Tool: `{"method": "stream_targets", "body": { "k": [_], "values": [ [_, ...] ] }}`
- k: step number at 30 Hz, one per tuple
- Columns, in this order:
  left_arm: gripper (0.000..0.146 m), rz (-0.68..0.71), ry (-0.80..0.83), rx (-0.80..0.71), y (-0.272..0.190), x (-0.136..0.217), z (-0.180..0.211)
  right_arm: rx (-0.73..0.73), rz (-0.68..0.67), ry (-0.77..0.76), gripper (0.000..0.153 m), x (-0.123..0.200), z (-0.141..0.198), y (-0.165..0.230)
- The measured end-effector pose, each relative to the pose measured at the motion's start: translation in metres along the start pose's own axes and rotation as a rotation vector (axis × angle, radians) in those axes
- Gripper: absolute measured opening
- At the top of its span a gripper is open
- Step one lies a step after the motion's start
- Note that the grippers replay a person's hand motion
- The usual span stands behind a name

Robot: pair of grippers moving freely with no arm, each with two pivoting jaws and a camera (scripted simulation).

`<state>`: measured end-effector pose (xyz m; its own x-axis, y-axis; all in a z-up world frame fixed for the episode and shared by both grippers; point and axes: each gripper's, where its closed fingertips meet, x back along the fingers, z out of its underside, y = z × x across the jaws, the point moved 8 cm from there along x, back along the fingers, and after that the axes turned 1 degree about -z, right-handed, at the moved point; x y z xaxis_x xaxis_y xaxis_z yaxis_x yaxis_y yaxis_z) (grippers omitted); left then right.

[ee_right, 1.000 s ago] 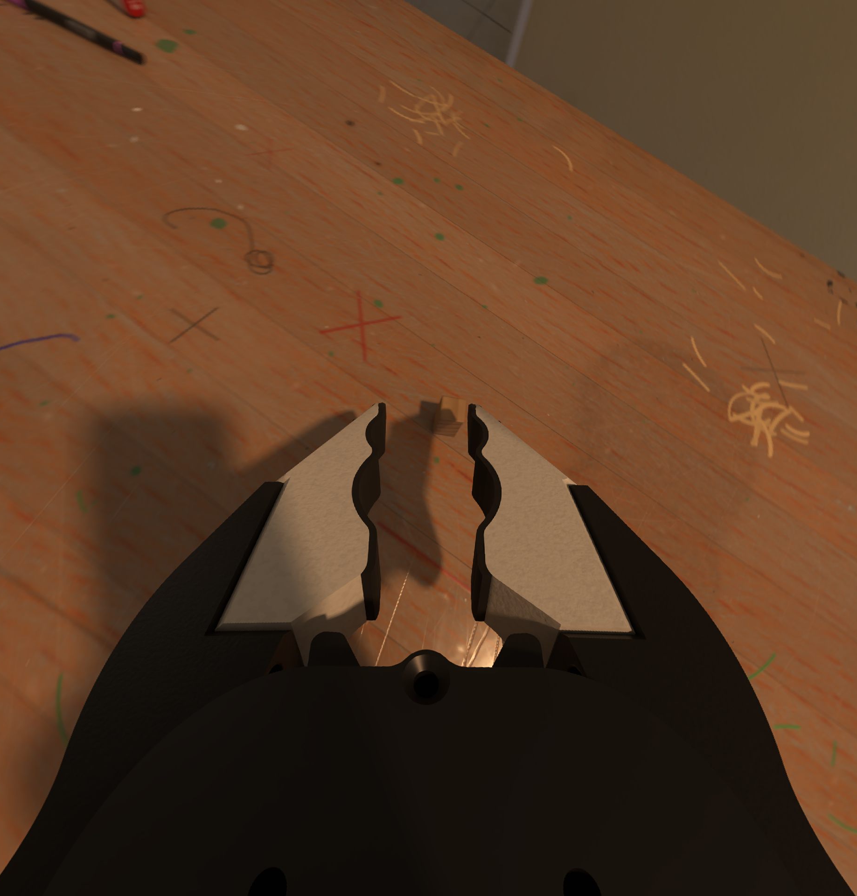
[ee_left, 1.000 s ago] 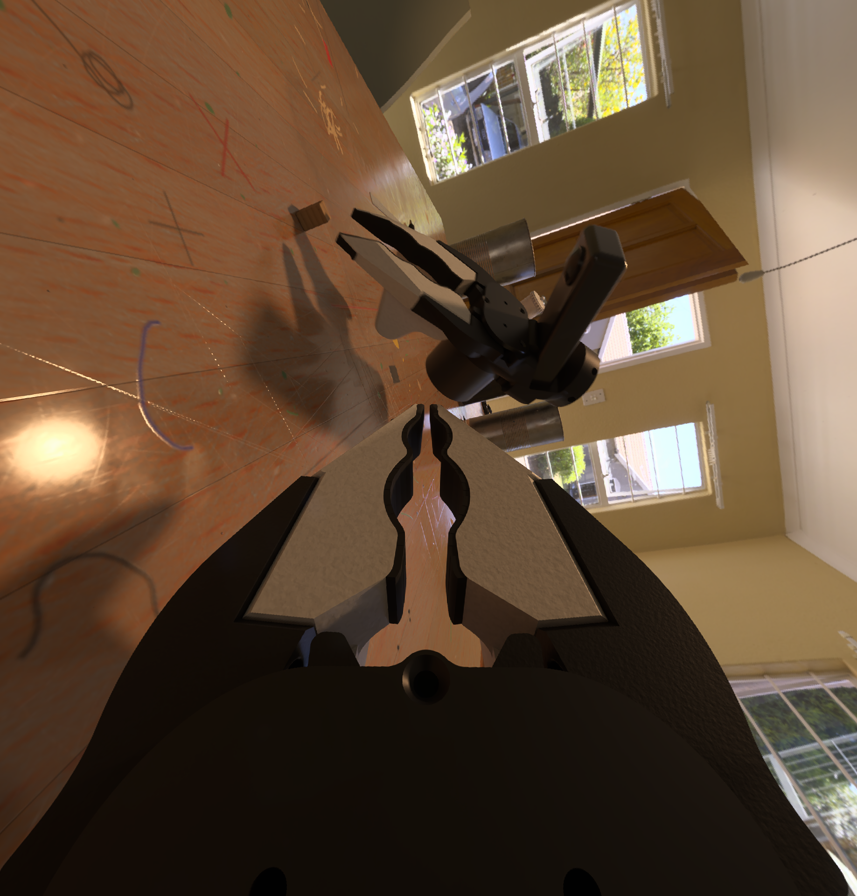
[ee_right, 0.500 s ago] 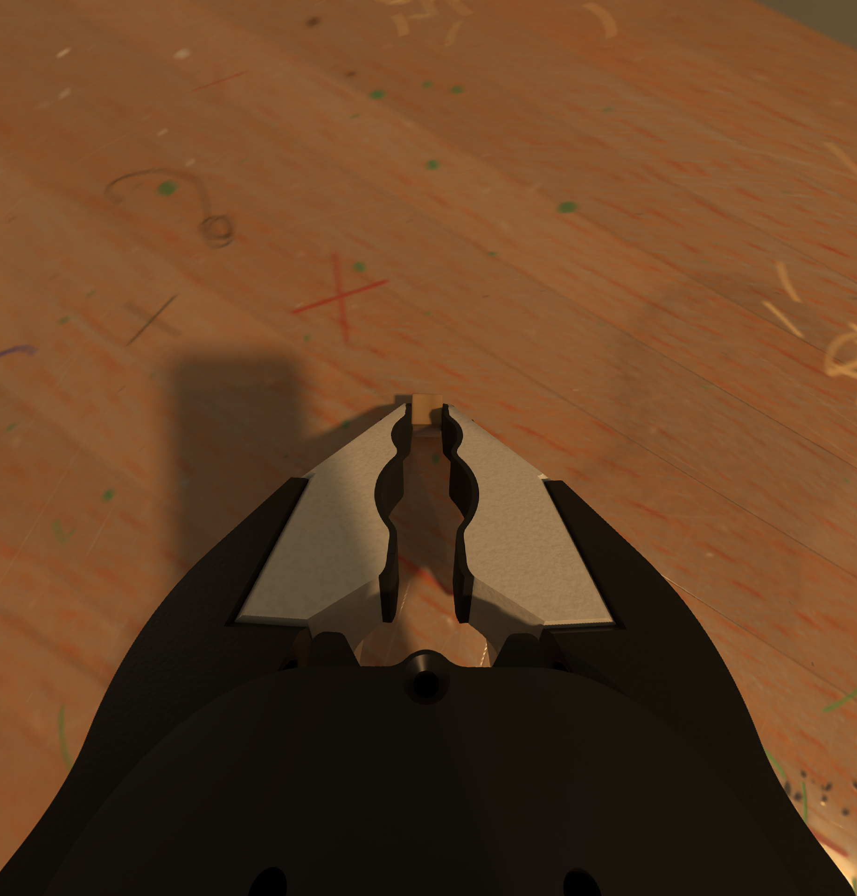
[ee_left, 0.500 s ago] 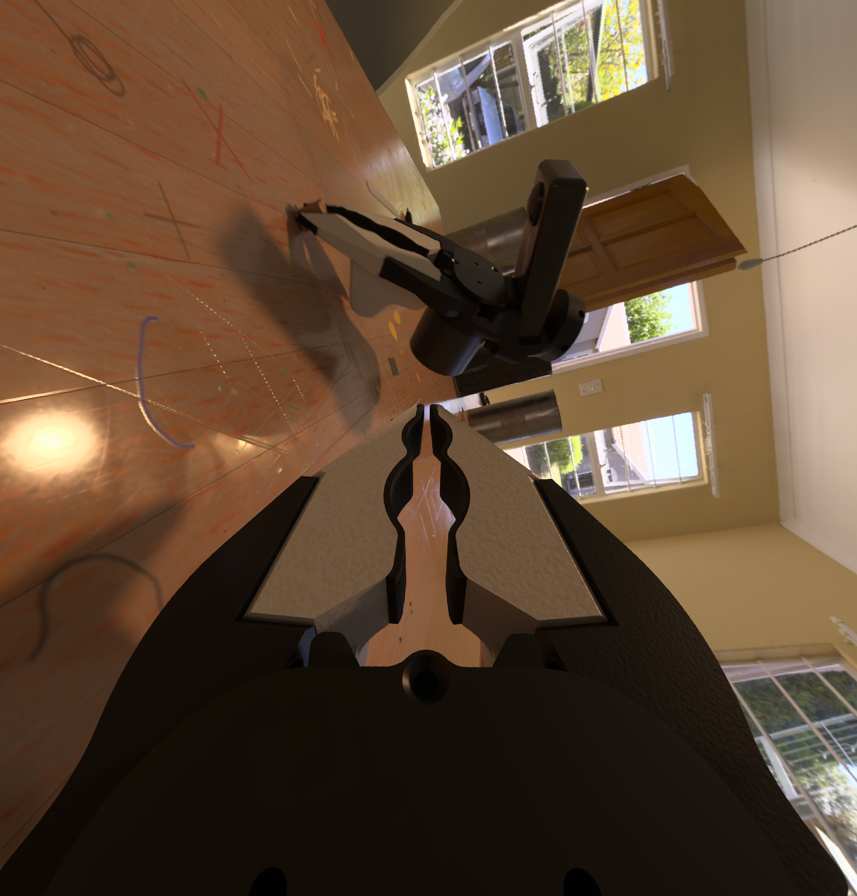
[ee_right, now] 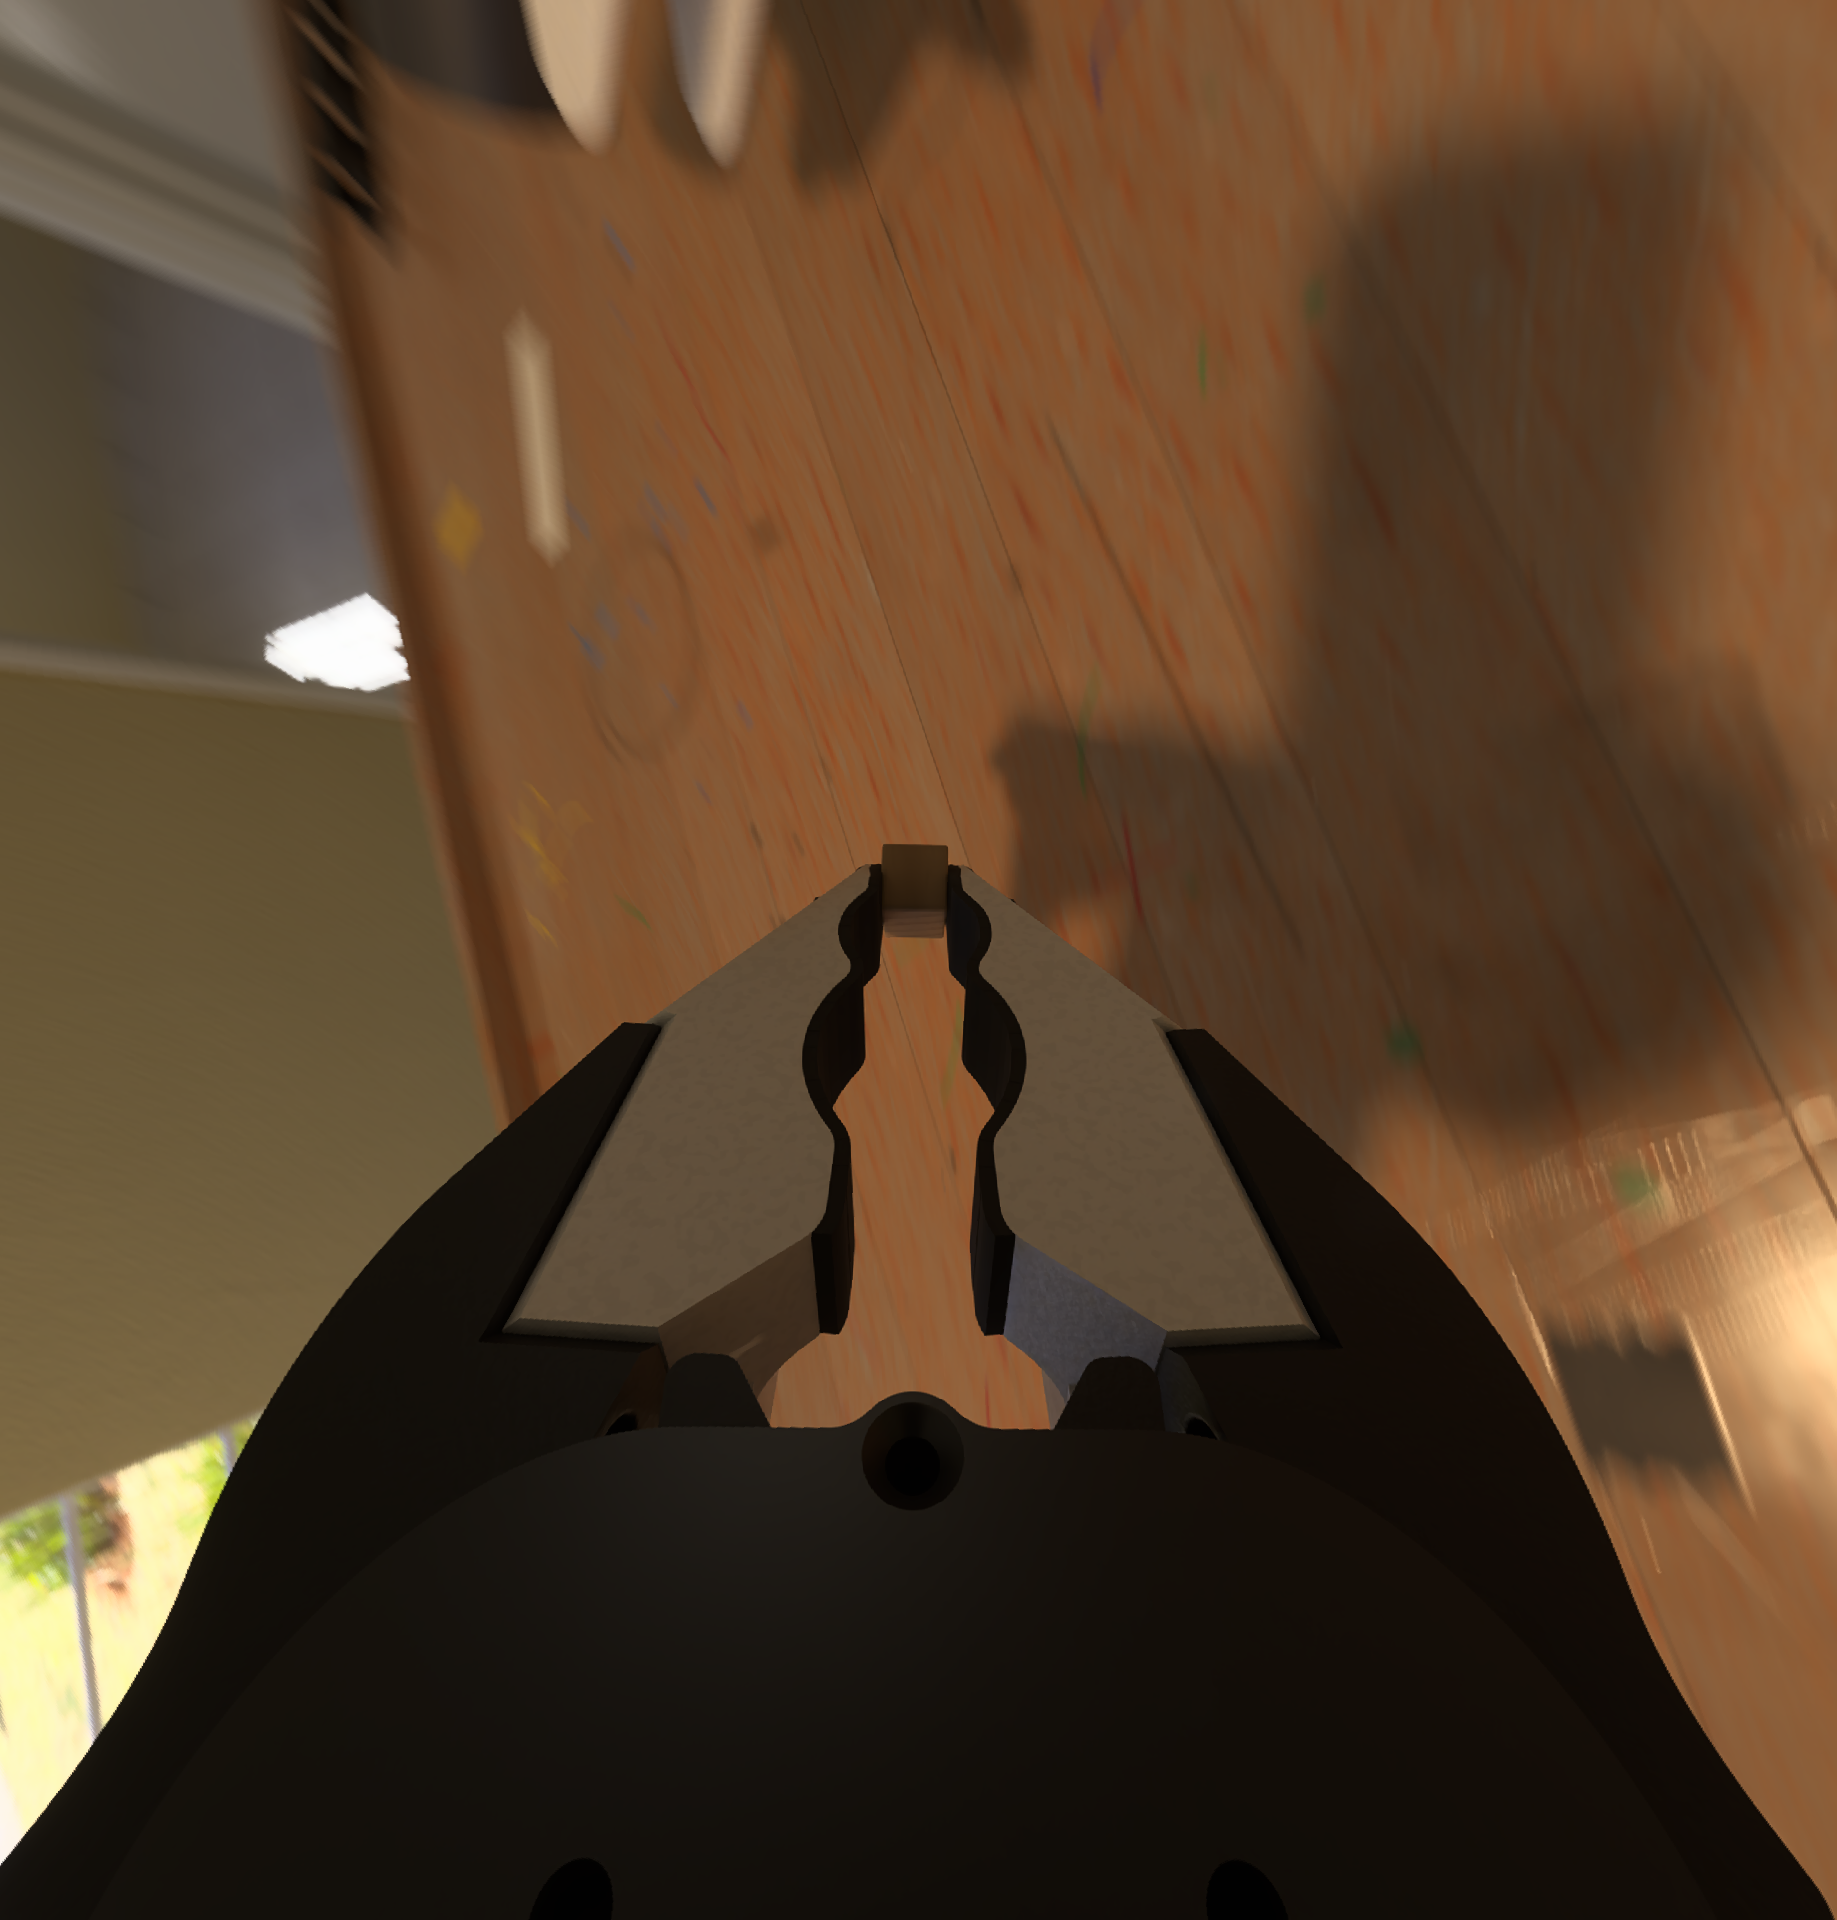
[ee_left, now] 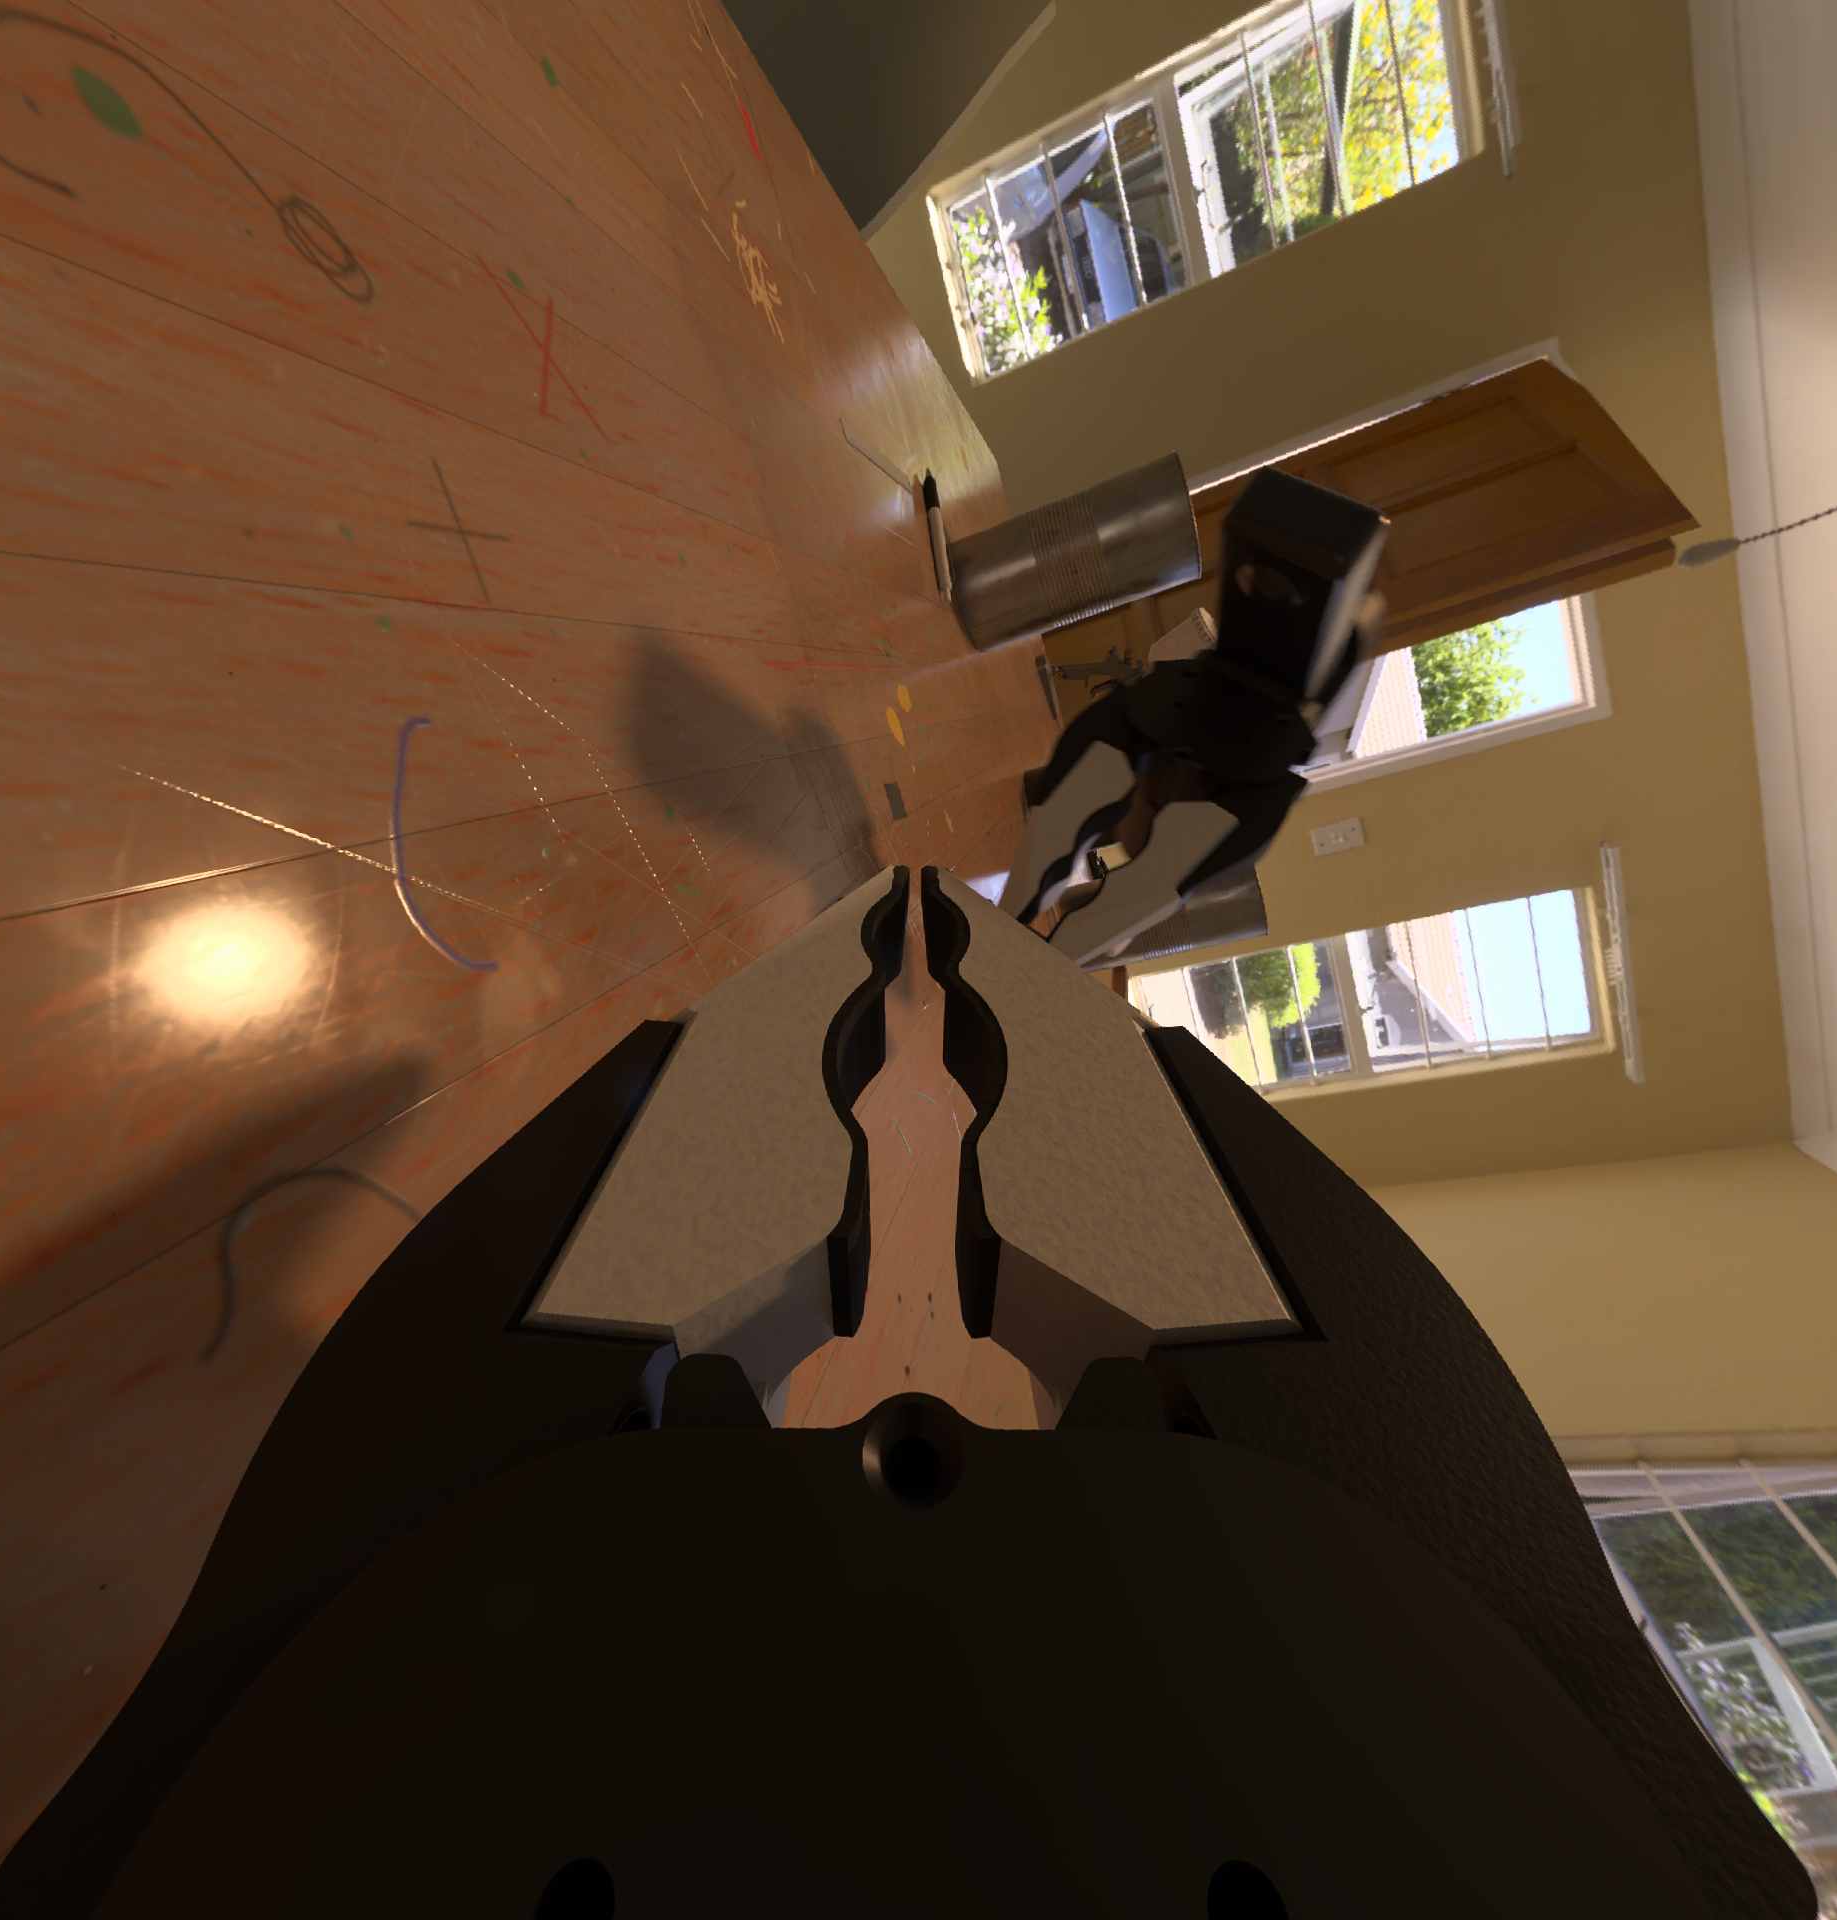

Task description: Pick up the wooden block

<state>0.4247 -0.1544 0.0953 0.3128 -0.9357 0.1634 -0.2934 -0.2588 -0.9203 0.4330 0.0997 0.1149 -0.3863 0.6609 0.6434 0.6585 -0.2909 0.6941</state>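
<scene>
The small wooden block [ee_right: 914, 888] sits pinched between the tips of my right gripper [ee_right: 914, 894], which is shut on it and holds it in the air off the scribbled wooden table [ee_right: 1101, 468]. The right wrist view is blurred and tilted. In the left wrist view the right gripper [ee_left: 1075, 904] hangs away from the table [ee_left: 374, 540], fingers pointing back towards me. My left gripper [ee_left: 914, 883] has its fingertips almost touching, with nothing between them, and lies low along the table.
Two metal cans stand at the table's far end, one in the open [ee_left: 1075, 561] and one partly behind the right gripper [ee_left: 1205, 920]. A dark pen [ee_left: 935, 530] lies beside the first can. Windows and a wooden door lie beyond.
My right gripper closed on the block on the table, then lifted it off and swung away from the surface. The left gripper has barely moved.
</scene>
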Motion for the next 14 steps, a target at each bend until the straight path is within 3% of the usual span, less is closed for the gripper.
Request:
{"method": "stream_targets", "body": {
  "k": [2,7,11,14],
  "values": [
    [0.002,-0.003,0.005,-0.006,-0.001,-0.002,0.001,0.018,0.149,0.164,0.011,0.013,0.010,0.013],
    [0.002,-0.006,0.021,-0.020,-0.004,-0.006,0.004,-0.009,0.608,0.357,0.011,0.042,0.008,0.004],
    [0.002,-0.013,0.019,-0.033,-0.006,-0.006,0.005,0.157,0.938,0.495,0.011,0.032,0.004,-0.013],
    [0.002,-0.023,0.001,-0.041,-0.006,-0.001,0.002,0.425,1.146,0.597,0.011,0.009,0.007,-0.011]
  ]
}}
